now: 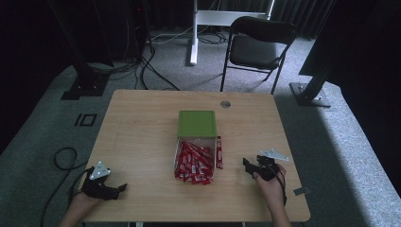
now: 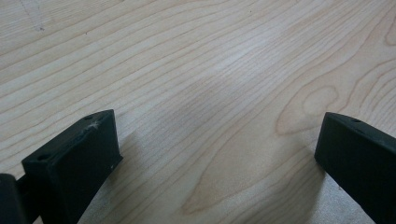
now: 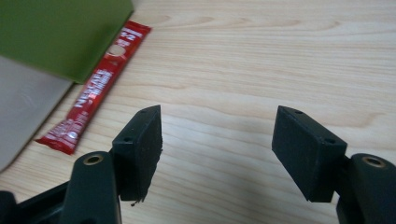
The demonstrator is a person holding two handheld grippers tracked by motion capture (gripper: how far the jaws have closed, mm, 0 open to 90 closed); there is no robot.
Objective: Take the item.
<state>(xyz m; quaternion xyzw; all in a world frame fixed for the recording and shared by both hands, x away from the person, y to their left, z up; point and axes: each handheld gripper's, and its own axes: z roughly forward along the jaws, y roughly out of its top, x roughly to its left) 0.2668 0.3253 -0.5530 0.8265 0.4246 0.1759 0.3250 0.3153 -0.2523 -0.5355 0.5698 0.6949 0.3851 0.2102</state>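
A green box (image 1: 197,124) lies tipped on the middle of the wooden table (image 1: 137,137), with its clear part holding a pile of red sachets (image 1: 193,163) that spills toward me. One red sachet (image 1: 219,152) lies alone just right of the pile; the right gripper view shows this sachet (image 3: 95,88) beside the green box (image 3: 56,32). My right gripper (image 1: 250,166) rests open on the table to the right of the sachets, jaws wide apart (image 3: 217,154) over bare wood. My left gripper (image 1: 118,189) rests open near the front left corner, its jaws spread (image 2: 217,158) over bare wood.
A round grommet (image 1: 225,104) sits in the tabletop at the back. A black folding chair (image 1: 257,45) and a white desk leg (image 1: 194,30) stand behind the table. Black frame posts (image 1: 85,71) and cables lie on the carpet at both sides.
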